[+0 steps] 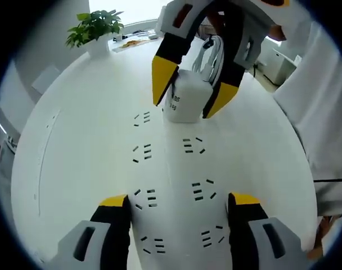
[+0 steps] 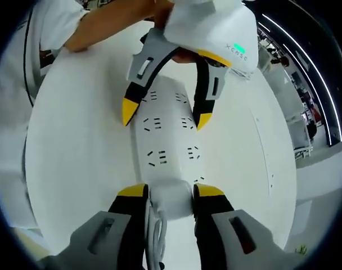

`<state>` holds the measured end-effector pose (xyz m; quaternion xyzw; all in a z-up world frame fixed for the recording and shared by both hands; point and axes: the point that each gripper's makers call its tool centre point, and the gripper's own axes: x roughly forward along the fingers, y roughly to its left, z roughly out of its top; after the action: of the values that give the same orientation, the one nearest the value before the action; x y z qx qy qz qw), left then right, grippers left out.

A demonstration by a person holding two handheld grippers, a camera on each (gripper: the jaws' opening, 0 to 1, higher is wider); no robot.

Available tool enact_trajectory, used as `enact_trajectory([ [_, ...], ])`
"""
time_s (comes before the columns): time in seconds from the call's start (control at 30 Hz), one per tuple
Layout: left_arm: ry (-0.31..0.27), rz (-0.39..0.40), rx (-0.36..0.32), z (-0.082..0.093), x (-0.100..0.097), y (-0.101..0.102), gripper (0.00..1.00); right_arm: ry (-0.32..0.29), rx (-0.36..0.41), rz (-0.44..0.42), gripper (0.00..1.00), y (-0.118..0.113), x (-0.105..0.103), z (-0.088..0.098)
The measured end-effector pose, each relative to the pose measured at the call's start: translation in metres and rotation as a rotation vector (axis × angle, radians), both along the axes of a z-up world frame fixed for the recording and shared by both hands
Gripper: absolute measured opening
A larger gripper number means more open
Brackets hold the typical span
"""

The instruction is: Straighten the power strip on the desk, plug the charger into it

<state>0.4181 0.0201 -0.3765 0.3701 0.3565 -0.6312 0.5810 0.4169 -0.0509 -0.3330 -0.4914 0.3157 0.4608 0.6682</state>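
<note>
A white power strip [image 1: 171, 169] with two rows of sockets lies lengthwise on the white table. My left gripper [image 1: 179, 201] straddles its near end, one jaw against each long side, gripping it. My right gripper [image 1: 190, 94] comes in from the top, shut on a white charger block [image 1: 185, 104] that is right over the strip's far sockets. In the right gripper view the charger [image 2: 171, 199] sits between my right gripper [image 2: 170, 194] jaws, its white cable [image 2: 157, 239] trailing back. Beyond it, the left gripper [image 2: 165, 115] grips the strip [image 2: 165, 140].
The round white table [image 1: 86, 163] has bare surface on both sides of the strip. A potted plant [image 1: 95, 25] and small items stand at its far edge. The person's white sleeve [image 1: 314, 112] and arm [image 2: 103, 22] are close by.
</note>
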Motion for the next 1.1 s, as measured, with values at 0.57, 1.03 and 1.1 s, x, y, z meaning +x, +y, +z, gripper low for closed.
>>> enact_trajectory([
  [0.57, -0.001, -0.006, 0.003, 0.0005, -0.0023, -0.0002, 0.71, 0.002, 0.011, -0.034, 0.3, 0.0008, -0.0056, 0.0005],
  [1.03, -0.002, -0.006, 0.005, 0.0004, -0.0021, -0.0005, 0.71, 0.076, 0.065, -0.049, 0.33, 0.0011, -0.007, -0.0005],
  [1.1, -0.002, -0.006, 0.005, 0.0002, -0.0016, -0.0002, 0.71, 0.06, 0.09, -0.063, 0.38, 0.0012, -0.0043, 0.0041],
])
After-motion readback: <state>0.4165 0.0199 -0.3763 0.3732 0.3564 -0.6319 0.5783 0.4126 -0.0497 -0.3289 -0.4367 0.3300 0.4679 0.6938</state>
